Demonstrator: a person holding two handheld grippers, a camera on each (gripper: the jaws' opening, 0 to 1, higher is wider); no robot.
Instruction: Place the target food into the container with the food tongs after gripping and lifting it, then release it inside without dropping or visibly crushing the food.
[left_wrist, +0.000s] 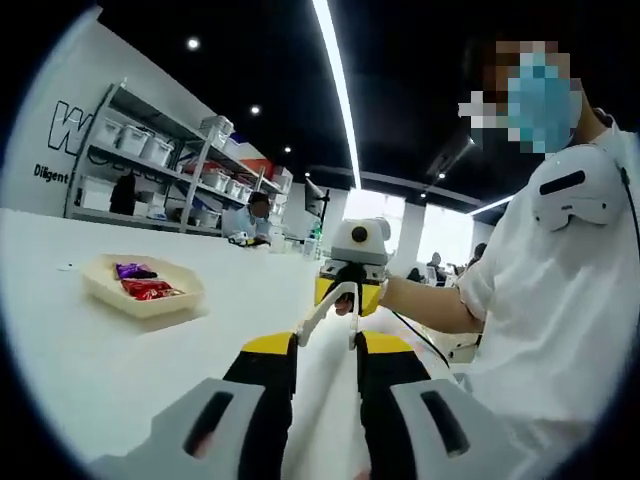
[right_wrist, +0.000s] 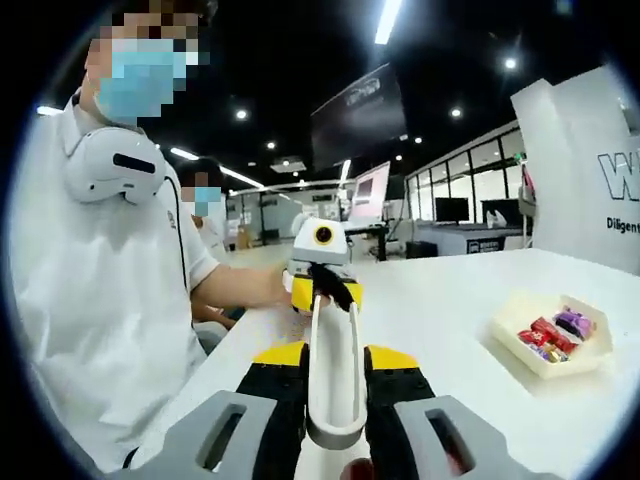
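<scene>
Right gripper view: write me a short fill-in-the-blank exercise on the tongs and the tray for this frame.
1. The tongs are ____ in colour.
2. The tray rests on a white ____.
3. Next to the red wrapped snacks, the tray holds ____ ones.

Missing words: white; table; purple.

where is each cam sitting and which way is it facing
Left gripper view: rides the left gripper, facing the right gripper and the person's white shirt.
Right gripper view: rides the right gripper, which holds white tongs, facing the left gripper.
Both share the white table and tray of wrapped snacks.
</scene>
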